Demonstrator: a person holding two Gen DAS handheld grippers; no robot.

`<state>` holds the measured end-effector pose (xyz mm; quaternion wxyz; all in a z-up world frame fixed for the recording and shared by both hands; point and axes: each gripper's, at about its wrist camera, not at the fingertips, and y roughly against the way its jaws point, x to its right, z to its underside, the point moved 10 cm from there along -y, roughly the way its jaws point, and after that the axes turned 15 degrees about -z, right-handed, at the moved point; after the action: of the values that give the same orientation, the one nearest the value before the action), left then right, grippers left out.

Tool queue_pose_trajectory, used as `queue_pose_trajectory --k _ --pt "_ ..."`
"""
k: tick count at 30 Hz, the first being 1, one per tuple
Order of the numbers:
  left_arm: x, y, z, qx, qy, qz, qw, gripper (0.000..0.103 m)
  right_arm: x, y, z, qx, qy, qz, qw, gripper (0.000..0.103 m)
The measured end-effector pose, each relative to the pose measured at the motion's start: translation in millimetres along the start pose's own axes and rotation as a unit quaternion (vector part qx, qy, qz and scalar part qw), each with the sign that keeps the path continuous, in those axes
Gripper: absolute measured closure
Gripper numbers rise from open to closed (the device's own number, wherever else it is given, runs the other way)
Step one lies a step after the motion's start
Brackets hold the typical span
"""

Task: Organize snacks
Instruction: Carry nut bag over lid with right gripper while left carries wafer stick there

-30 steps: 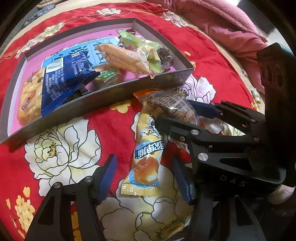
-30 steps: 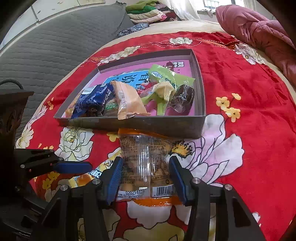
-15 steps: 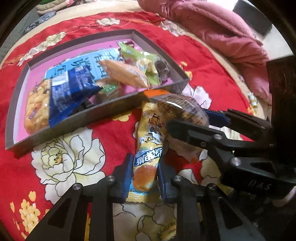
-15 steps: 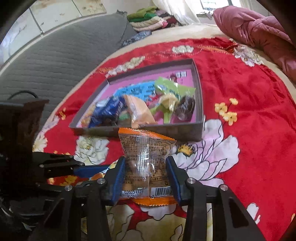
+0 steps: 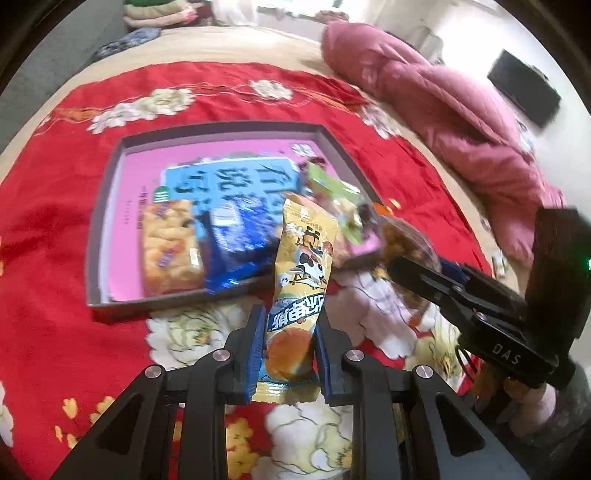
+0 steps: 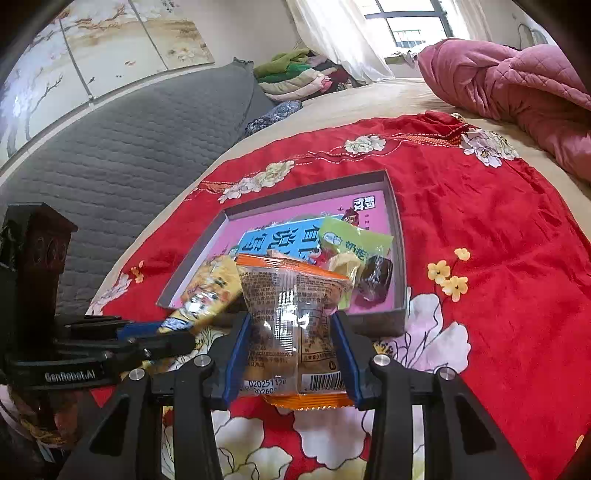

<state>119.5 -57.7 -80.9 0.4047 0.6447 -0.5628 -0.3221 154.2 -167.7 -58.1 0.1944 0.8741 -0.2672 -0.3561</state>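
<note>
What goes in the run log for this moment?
left gripper: shut on yellow cartoon-cow packet | right gripper: shut on clear orange-edged packet | grey tray: ahead

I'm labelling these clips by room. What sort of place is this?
Most likely a bedroom: a red floral bedspread, a pink quilt bunched at the far end, and folded clothes stacked by the curtained window.

Sunlit window (image 6: pixel 413 27), grey quilted headboard (image 6: pixel 122 147), pink quilt (image 6: pixel 517 96).

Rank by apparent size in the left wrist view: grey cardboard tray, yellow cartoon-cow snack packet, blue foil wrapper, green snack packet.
1. Grey cardboard tray
2. Yellow cartoon-cow snack packet, inflated by nearness to the camera
3. Blue foil wrapper
4. Green snack packet, partly hidden, so unsure
</note>
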Motion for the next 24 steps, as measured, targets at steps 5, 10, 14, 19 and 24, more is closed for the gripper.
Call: queue_pose_trajectory --k 5,10,14,19,24 --pt "-26 4 -16 0.016 0.032 -0.017 0.9992 0.077 -1 -4 -11 0.011 -0.001 0.001 1.0 0.059" --pt "-55 3 -33 0.028 0.064 -0.04 0.9967 0.077 0 -10 -25 0.024 0.001 0.008 1.0 0.059" --pt "-71 -1 -44 0.038 0.077 -0.057 0.9947 0.077 2 -14 -29 0.026 0.003 0.015 1.0 0.059" --pt "-77 -9 -50 0.04 0.086 -0.065 0.9934 0.077 7 -18 -30 0.025 -0.001 0.022 0.999 0.059" --pt "-84 -17 -53 0.037 0.093 -0.076 0.992 0.077 14 -21 -35 0.029 -0.004 0.036 0.999 0.059"
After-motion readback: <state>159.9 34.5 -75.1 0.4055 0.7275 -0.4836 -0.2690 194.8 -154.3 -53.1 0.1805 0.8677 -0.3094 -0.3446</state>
